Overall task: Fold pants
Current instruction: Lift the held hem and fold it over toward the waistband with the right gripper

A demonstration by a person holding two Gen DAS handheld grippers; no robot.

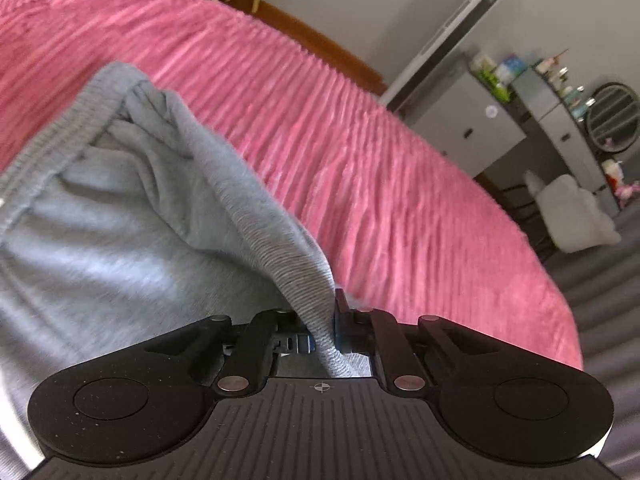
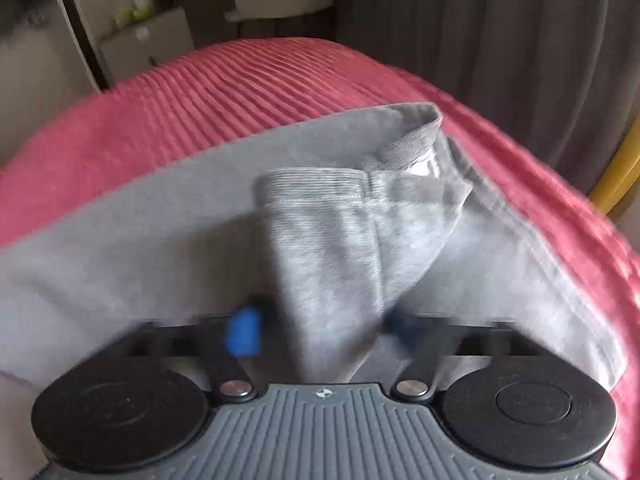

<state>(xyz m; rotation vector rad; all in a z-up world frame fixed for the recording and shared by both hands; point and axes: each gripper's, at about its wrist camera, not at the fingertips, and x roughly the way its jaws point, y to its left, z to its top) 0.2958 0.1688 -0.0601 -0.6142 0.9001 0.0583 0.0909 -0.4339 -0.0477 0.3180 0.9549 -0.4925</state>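
Grey sweatpants [image 1: 100,220] lie on a pink ribbed bedspread [image 1: 360,168]. In the left wrist view my left gripper [image 1: 320,332] is shut on the ribbed waistband [image 1: 280,248], which runs taut up and left from the jaws. In the right wrist view the pants [image 2: 160,208] spread across the bedspread [image 2: 220,80]. The jaws of my right gripper [image 2: 320,332] stand apart, with a bunched grey leg end between them; its ribbed cuff [image 2: 316,186] points away. The blue left pad [image 2: 242,336] is motion-blurred, so its grip is unclear.
Beyond the bed's far edge stand grey cabinets [image 1: 480,124] with small items on top, a round mirror [image 1: 612,116] and a pale chair [image 1: 572,212]. A grey curtain [image 2: 500,40] hangs behind the bed. A yellow frame [image 2: 616,172] shows at the right.
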